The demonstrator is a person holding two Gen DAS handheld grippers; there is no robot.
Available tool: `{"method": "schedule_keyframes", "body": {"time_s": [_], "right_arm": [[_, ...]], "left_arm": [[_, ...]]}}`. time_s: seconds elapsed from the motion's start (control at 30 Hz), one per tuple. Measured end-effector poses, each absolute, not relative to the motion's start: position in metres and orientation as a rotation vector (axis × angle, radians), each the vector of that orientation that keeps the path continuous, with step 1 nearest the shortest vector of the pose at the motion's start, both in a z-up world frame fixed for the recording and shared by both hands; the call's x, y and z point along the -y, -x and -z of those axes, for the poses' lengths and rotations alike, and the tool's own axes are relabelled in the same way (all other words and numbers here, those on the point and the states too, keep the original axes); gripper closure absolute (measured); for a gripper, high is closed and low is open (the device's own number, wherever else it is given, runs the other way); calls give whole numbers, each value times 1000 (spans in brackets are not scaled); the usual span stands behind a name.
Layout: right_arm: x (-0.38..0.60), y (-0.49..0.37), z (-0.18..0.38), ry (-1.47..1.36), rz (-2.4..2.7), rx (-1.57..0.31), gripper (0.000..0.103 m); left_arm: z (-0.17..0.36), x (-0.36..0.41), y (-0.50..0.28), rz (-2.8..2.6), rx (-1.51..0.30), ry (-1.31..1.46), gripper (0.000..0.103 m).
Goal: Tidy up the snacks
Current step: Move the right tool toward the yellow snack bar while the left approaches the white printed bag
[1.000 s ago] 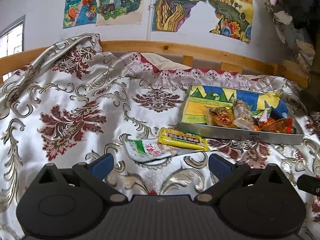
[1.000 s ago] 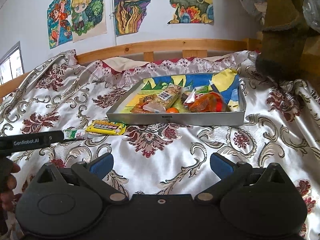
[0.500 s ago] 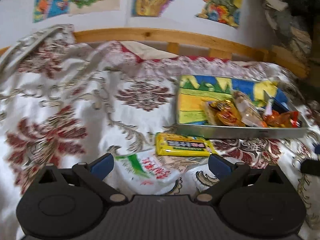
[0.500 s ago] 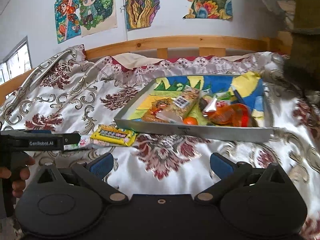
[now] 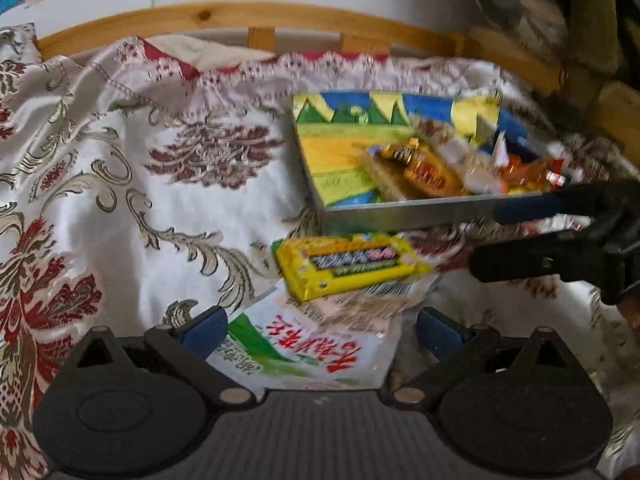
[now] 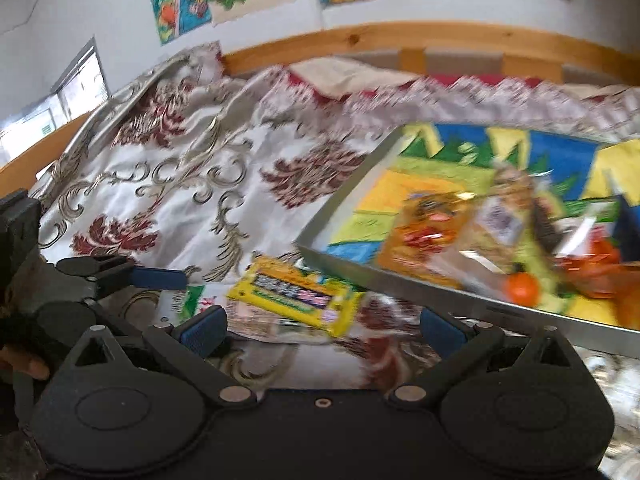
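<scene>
Two snack packets lie on the patterned bedspread in front of the metal tray point(image 5: 400, 213). The yellow packet point(image 5: 348, 266) rests partly on the white-and-green packet point(image 5: 304, 346). My left gripper point(image 5: 320, 330) is open and low over the white-and-green packet, which lies between its fingers. My right gripper point(image 6: 322, 330) is open just short of the yellow packet point(image 6: 296, 294), beside the tray's front rim point(image 6: 440, 300). In the left wrist view the right gripper point(image 5: 492, 240) reaches in from the right. A finger point(image 6: 158, 278) of the left gripper shows over the white-and-green packet point(image 6: 188, 300).
The tray has a colourful lining and holds several snacks: orange packets point(image 6: 424, 232), a clear-wrapped bar point(image 5: 460, 160) and a small orange ball point(image 6: 524, 288). A wooden bed rail point(image 5: 280, 20) runs along the back under wall drawings. A hand point(image 6: 24, 364) grips the left tool.
Both grippers have moved forward and down towards the two packets on the bedspread. The right gripper has swung left, and now shows in the left wrist view. Both stay open.
</scene>
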State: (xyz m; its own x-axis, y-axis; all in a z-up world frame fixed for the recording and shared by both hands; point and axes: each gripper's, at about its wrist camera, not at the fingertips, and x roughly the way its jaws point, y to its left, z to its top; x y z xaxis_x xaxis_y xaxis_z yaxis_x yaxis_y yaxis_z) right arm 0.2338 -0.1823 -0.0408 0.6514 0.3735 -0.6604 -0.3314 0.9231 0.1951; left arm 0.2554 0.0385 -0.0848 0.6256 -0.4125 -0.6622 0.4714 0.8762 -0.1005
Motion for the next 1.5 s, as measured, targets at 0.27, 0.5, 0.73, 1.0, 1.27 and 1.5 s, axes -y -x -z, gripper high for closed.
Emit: {"method": "schedule_keyframes", "body": {"time_s": [0.27,0.5,0.73,1.0,1.27,1.5], "right_arm": [[145,-276,67,-42,-397,-885,1],[138,-309,82,-204,-389,-990,1],[118,-327,83,-228,-330,-1060,1],[95,-338,85,-83,-294,-1129,1],[117,-328,76,-108,-289,-1111,27],[140,-310,74,-146,-339,-1105,35]], "left_arm": [[92,-40,-262,560,-749,-68,1],[95,-41,-264,569,-741,-40,1],[96,-42,-265,572,-740,-33,1],[96,-40,-264,573,-742,-38,1],[93,-38,-259,612,-760,-31,1],[93,-18,-245,672,-765,-126,1]]}}
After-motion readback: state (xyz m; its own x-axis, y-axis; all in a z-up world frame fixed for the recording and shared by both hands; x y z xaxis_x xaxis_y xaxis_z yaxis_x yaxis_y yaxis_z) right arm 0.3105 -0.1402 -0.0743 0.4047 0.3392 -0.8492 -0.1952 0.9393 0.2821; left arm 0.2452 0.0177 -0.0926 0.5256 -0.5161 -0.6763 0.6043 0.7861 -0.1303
